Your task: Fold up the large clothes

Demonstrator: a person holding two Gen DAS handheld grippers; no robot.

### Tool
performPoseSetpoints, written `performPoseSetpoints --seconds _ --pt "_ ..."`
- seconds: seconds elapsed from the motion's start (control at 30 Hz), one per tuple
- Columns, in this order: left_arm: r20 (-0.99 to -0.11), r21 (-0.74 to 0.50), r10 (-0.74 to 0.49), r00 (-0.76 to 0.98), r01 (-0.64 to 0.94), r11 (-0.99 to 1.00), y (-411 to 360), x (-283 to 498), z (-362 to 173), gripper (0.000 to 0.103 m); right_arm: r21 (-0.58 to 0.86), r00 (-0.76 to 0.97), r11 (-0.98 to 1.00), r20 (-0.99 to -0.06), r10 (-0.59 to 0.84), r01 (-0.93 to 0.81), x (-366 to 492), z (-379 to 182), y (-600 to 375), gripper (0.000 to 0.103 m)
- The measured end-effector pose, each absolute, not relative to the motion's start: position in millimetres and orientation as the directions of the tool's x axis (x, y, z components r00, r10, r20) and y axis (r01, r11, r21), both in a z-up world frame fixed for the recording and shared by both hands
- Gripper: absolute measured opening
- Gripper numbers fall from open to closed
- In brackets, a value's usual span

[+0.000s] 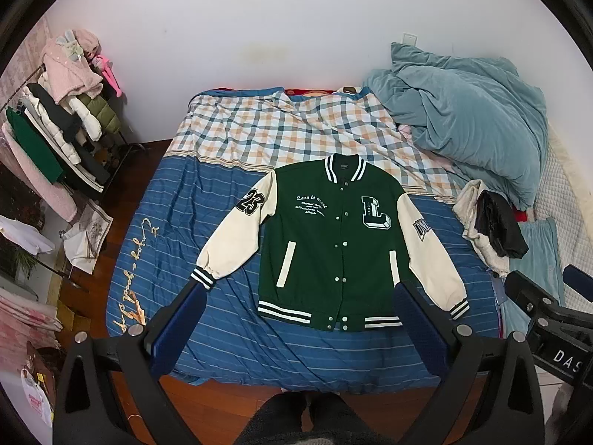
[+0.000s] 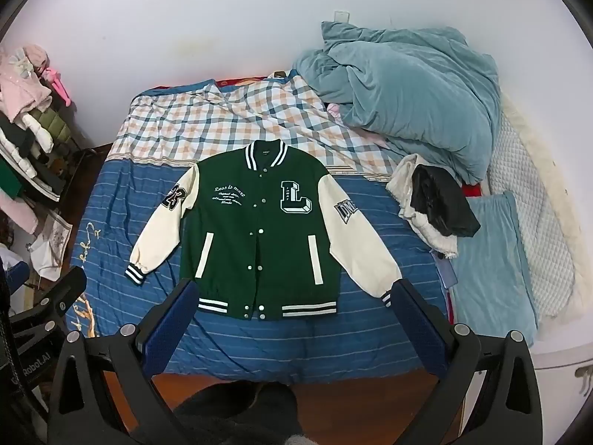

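While both the left gripper [image 1: 298, 296] and right gripper [image 2: 294, 293] hover spread wide and empty, the jacket [image 1: 333, 244] lies flat on the bed [image 1: 178, 200].

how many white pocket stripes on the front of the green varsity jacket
2. On the green and cream varsity jacket lying flat on the bed, one white pocket stripe sits left of the snap placket and the other white stripe sits right of it. None seem hidden.

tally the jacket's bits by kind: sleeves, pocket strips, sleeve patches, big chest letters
cream sleeves: 2
cream pocket strips: 2
sleeve patches: 2
big chest letter: 1
total on the jacket: 7
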State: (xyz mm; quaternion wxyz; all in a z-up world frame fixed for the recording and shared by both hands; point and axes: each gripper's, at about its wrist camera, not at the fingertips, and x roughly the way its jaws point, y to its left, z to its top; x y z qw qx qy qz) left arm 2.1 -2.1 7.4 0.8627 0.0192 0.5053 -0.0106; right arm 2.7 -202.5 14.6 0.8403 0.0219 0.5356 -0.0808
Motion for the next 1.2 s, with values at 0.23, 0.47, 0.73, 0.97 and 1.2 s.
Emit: performPoseSetpoints --seconds 0.23,0.47,0.73,0.97,1.2 --pt "-0.867 0.029 0.01 0.499 0.032 0.999 -9 4 11 0.103 -0.051 0.413 0.986 -0.904 -0.112 0.157 4 19 -203 0.103" --pt "-0.862 0.033 0.013 0.506 0.03 0.999 -15 4 16 0.103 -0.051 0.416 0.986 -0.902 -0.114 0.159 5 21 -201 0.103" --pt "-0.86 0.031 0.012 0.51 0.03 0.999 -17 6 17 0.103 -0.05 0.419 0.986 -0.901 -0.113 0.158 9 28 -198 0.103" --pt "-0.858 0.03 0.011 0.514 0.028 0.999 -18 7 19 0.103 -0.048 0.423 0.986 -0.899 -0.112 0.159 7 28 -197 0.103" --pt "-0.855 0.029 0.009 0.518 0.029 0.999 -19 8 22 0.103 -0.046 0.424 0.986 -0.899 -0.11 0.158 15 42 -189 0.103"
